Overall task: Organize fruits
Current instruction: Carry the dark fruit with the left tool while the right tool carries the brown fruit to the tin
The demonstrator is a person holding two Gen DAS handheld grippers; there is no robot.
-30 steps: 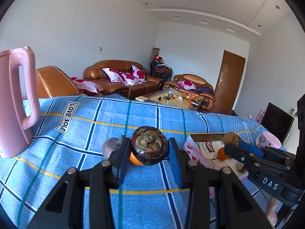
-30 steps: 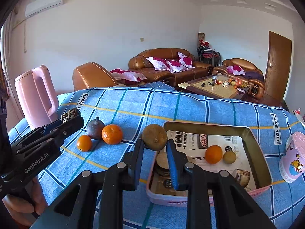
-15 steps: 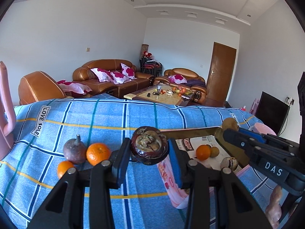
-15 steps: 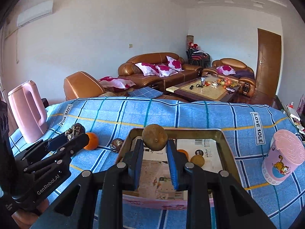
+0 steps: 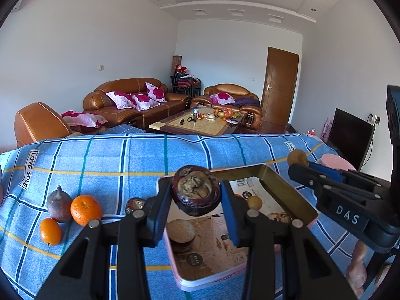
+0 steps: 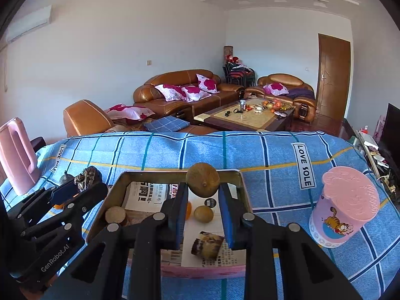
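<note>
My left gripper (image 5: 196,195) is shut on a dark purple cut fruit half (image 5: 196,193) and holds it above the near left corner of the pink tin tray (image 5: 282,180). My right gripper (image 6: 203,187) is shut on a round brown fruit (image 6: 203,179) above the tray's (image 6: 120,182) far rim. The tray is lined with newspaper and holds a small orange, brown fruits (image 6: 203,213) and a cut piece (image 6: 207,246). On the cloth left of the tray lie two oranges (image 5: 86,210), a purple pear-shaped fruit (image 5: 58,206) and another dark half (image 5: 135,205).
A pink cup (image 6: 346,202) with a cartoon cat stands right of the tray. A pink kettle (image 6: 15,155) stands at the table's far left. The blue checked cloth (image 5: 125,160) covers the table. Sofas and a coffee table lie beyond.
Both grippers have moved right with their fruits, from over the cloth and the tray's left edge to over the tray. The kettle has slid out of the left wrist view.
</note>
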